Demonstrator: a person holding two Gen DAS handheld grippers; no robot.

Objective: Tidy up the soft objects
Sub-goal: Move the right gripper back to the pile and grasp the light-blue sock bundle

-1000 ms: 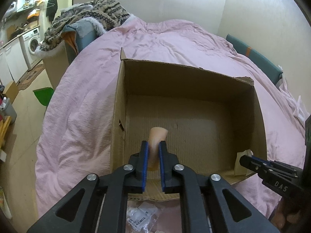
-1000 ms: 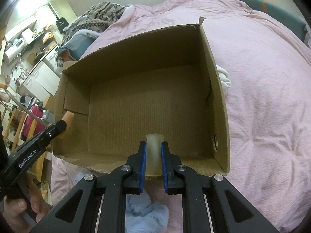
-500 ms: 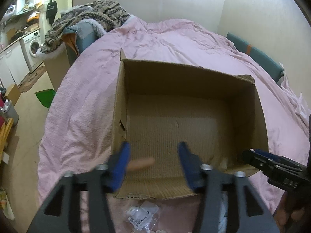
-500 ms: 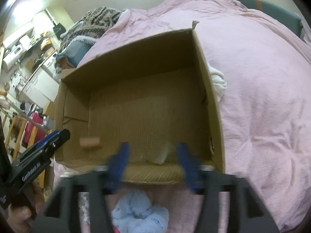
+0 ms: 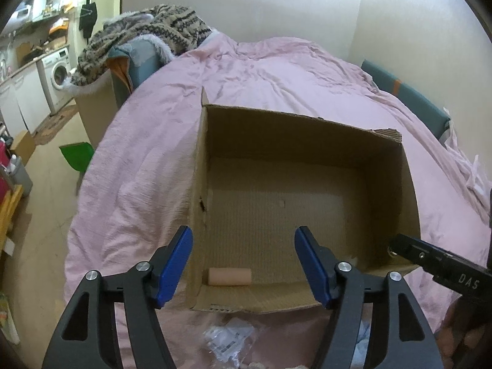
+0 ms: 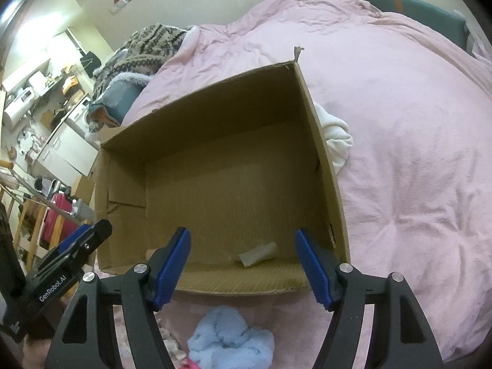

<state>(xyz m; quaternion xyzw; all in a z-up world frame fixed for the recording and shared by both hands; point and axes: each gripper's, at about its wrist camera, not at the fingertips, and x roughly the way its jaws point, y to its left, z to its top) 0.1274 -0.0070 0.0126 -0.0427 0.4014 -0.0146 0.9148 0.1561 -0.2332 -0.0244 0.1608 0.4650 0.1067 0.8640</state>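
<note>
An open cardboard box [image 5: 409, 184] [image 6: 326, 160] sits on a pink bed. A peach foam cylinder [image 5: 229, 276] lies on the box floor at its near left corner. A pale cream foam piece [image 6: 257, 254] lies on the box floor near the front wall. My left gripper [image 5: 243, 261] is open and empty above the box's near edge. My right gripper [image 6: 243, 261] is open and empty above the near edge too. Each gripper shows at the side of the other's view: the right one [image 5: 442, 267] and the left one [image 6: 70, 249].
A light blue fluffy cloth [image 6: 230, 338] and a clear plastic packet [image 5: 227, 338] lie on the bed in front of the box. A white cloth [image 6: 336, 140] lies against the box's right wall. A patterned knit pile [image 5: 144, 40] sits at the far left. The floor lies to the left.
Both grippers opened and let go of their foam pieces, which dropped onto the box floor. Both grippers pulled back and up slightly.
</note>
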